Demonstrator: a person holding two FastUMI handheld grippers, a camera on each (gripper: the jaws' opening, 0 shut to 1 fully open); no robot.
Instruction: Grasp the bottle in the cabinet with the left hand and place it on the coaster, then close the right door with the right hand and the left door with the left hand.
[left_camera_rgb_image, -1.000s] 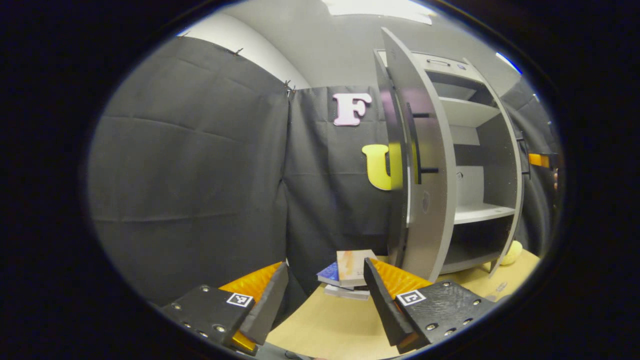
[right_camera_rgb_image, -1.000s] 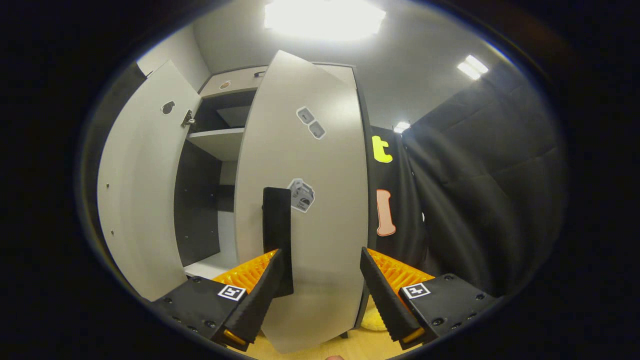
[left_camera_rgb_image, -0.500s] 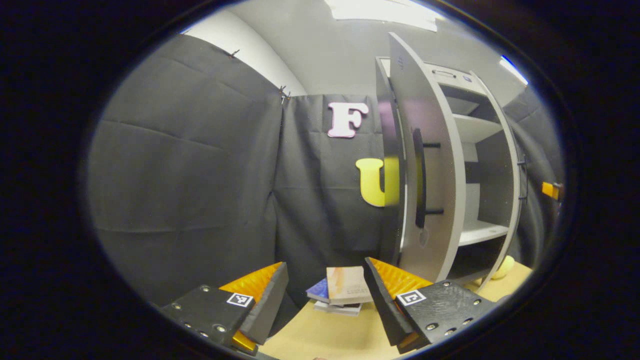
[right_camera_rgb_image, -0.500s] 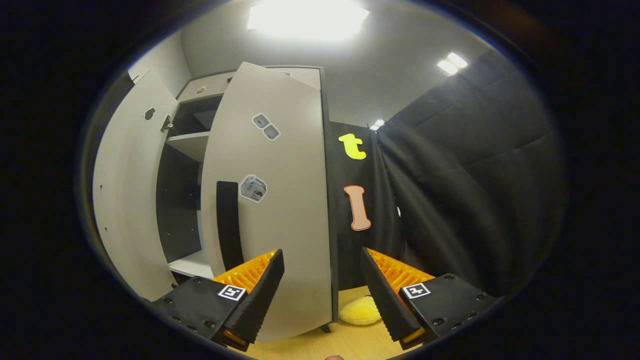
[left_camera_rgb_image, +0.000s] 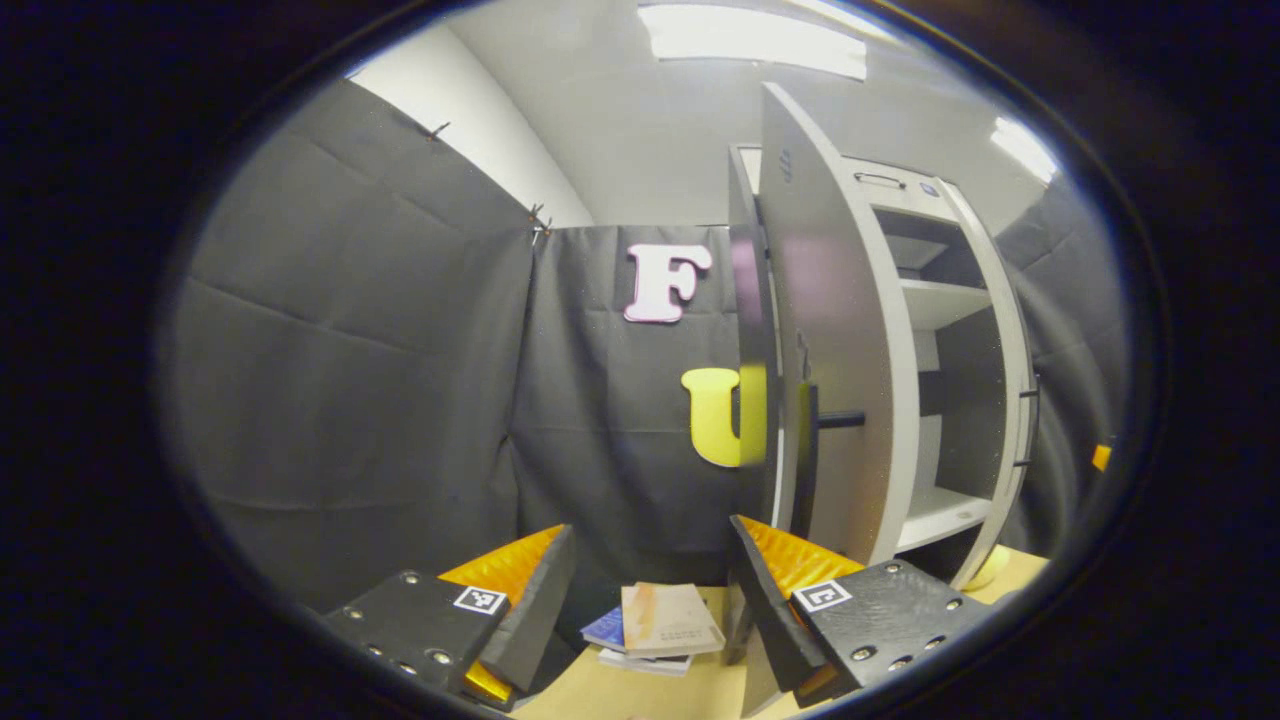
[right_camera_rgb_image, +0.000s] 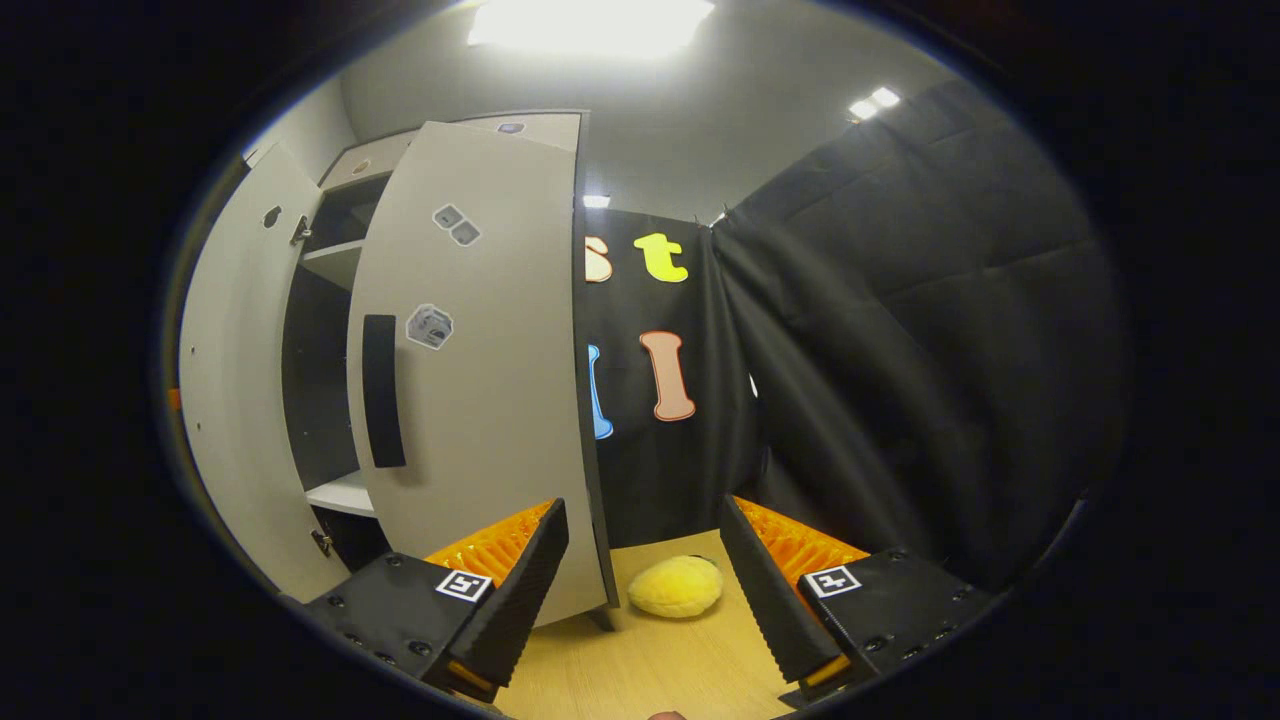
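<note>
Cabinet (left_camera_rgb_image: 950, 330): stands on the wooden table (right_camera_rgb_image: 660, 665); both doors ajar, shelves partly seen between them, lower compartment dark.
Left door (left_camera_rgb_image: 835, 330): seen nearly edge-on in the left gripper view, its bottom cut off behind a finger.
Right door (right_camera_rgb_image: 480, 370): partly open, dark handle (right_camera_rgb_image: 383, 390) on its face.
Left gripper (left_camera_rgb_image: 650, 600): fingers spread, grasping nothing, near the left door's edge.
Right gripper (right_camera_rgb_image: 645, 585): fingers spread, empty, beside the right door.
Books (left_camera_rgb_image: 660, 625): stacked on the table.
Yellow object (right_camera_rgb_image: 675, 586): soft-looking, kind unclear.
</note>
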